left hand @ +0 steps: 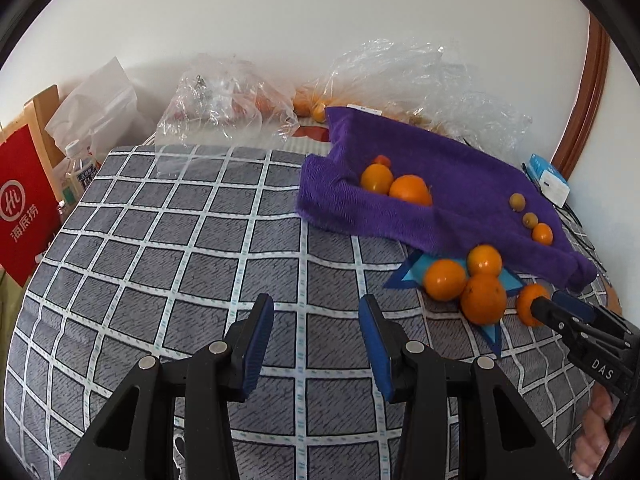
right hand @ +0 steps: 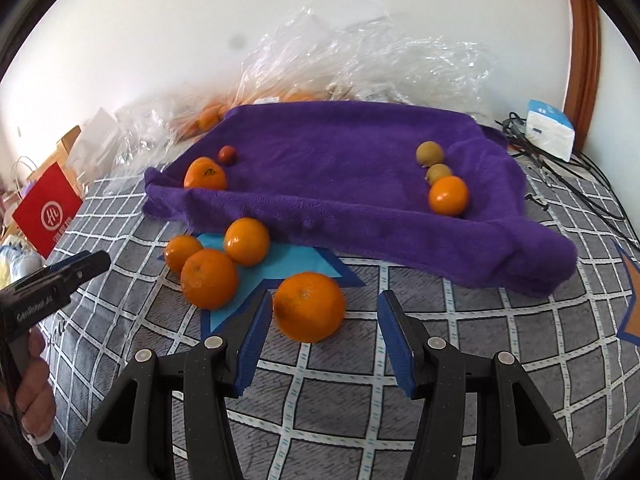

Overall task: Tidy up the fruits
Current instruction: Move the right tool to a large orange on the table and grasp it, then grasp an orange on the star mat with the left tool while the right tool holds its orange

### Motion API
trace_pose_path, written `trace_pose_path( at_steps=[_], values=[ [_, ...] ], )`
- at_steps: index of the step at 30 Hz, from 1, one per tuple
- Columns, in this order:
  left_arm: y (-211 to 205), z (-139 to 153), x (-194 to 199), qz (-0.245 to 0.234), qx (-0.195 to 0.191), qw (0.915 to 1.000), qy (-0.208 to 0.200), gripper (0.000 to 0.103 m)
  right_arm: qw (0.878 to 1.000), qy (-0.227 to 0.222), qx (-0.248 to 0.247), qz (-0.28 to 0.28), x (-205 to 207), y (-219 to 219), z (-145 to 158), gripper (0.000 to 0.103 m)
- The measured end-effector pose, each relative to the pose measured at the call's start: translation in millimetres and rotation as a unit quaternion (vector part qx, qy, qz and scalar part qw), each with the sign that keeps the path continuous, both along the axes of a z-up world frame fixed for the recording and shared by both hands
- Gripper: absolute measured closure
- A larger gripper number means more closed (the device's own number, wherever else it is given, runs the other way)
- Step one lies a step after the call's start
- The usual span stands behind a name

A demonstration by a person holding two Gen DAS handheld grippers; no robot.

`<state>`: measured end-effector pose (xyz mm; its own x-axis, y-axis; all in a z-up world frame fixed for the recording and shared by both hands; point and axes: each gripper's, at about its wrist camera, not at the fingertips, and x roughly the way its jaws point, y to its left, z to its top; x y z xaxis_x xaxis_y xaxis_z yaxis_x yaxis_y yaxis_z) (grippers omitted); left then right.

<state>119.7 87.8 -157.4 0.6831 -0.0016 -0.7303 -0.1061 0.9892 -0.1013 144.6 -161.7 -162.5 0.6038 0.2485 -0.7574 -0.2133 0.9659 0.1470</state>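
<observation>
A purple towel [right hand: 340,168] lies crumpled on a grey checked bedspread [left hand: 180,240]. On it rest two oranges [right hand: 205,175] [right hand: 449,196], two small brownish fruits [right hand: 430,153] and a small red fruit [right hand: 227,154]. Three oranges [right hand: 209,278] cluster on a blue star patch in front of the towel. A lone orange [right hand: 310,306] lies between the fingers of my right gripper [right hand: 324,308], close to the left finger, with a gap on the right; the gripper is open. My left gripper [left hand: 316,316] hovers open over bare bedspread, left of the cluster [left hand: 483,298].
Clear plastic bags [left hand: 224,96] with more fruit line the wall behind the towel. A red paper bag [left hand: 24,208] and bottles stand at the left edge. A white and blue box [right hand: 548,128] with black cables sits at the right, beside a wooden frame.
</observation>
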Motion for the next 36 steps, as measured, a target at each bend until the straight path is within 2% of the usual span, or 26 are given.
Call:
trace_pose_path(
  at_steps=[4, 6, 9, 14, 18, 22, 26, 28, 30, 36],
  values=[
    [-7, -7, -1, -0.008, 0.016, 0.9998, 0.008, 0.061, 0.999, 0.032, -0.016, 0.013, 12, 7, -12, 0.051],
    [-8, -10, -2, -0.007, 0.024, 0.9997, 0.008, 0.061, 0.999, 0.027, -0.016, 0.012, 14, 8, -15, 0.053],
    [-5, -12, -1, -0.009, 0.013, 0.9997, 0.019, 0.061, 0.999, 0.014, -0.022, 0.018, 9, 10, -15, 0.063],
    [2, -14, -2, 0.002, -0.009, 0.9997, 0.023, 0.051, 1.0, -0.003, -0.012, 0.011, 4, 1, -10, 0.063],
    [2, -16, -2, 0.005, -0.008, 0.9996, 0.025, 0.046, 0.999, -0.02, -0.05, 0.003, 0, -12, -5, 0.063],
    [-2, -16, 0, 0.003, 0.006, 0.9995, 0.03, 0.044, 0.999, -0.019, -0.03, -0.01, -1, -31, -8, 0.063],
    [0, -15, 0, 0.001, -0.001, 0.9996, 0.028, 0.041, 0.999, -0.022, -0.024, -0.021, 1, -38, -7, 0.063],
    [0, -16, 0, 0.003, 0.0, 0.9995, 0.03, 0.036, 0.999, -0.013, -0.02, -0.025, 4, -40, -10, 0.063],
    [-1, -17, 1, -0.003, -0.002, 0.9995, 0.032, 0.026, 0.999, -0.005, -0.019, -0.03, 4, -42, -12, 0.063],
    [4, -17, -1, -0.001, -0.024, 0.9994, 0.025, 0.025, 0.999, -0.006, -0.025, -0.041, 2, -43, -13, 0.063]
  ],
)
